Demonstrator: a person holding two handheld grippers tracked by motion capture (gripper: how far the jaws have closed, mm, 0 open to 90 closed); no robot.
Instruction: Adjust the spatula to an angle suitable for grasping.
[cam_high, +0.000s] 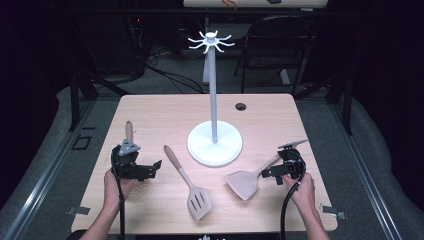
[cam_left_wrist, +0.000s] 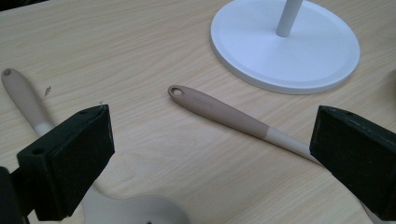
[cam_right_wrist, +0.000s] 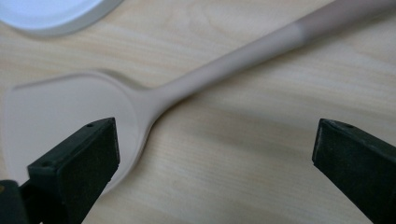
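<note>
Utensils lie flat on the pale wooden worktop (cam_high: 150, 107), which is the biggest thing in view. At the middle of the worktop stands the white hanging stand (cam_high: 214, 142), with a round base, a thin upright pole and a ring of hooks at the top. A slotted turner (cam_high: 189, 183) lies in front of the base, its head towards the person and its brown handle pointing up and to the left; in the left gripper view that handle (cam_left_wrist: 219, 113) runs slantwise between the two fingers, on the wood and untouched. A solid spatula (cam_high: 247, 181) lies to the right of the base, its handle running up and to the right under the right gripper (cam_high: 287, 169). A third utensil (cam_high: 129, 131) lies at the left, partly under the left gripper (cam_high: 145, 170). Each gripper is held in one hand just above the wood. The left fingers (cam_left_wrist: 70, 158) stand wide apart and grip nothing. The right fingers (cam_right_wrist: 74, 172) are also spread wide, above the spatula's blade and neck, holding nothing.
</note>
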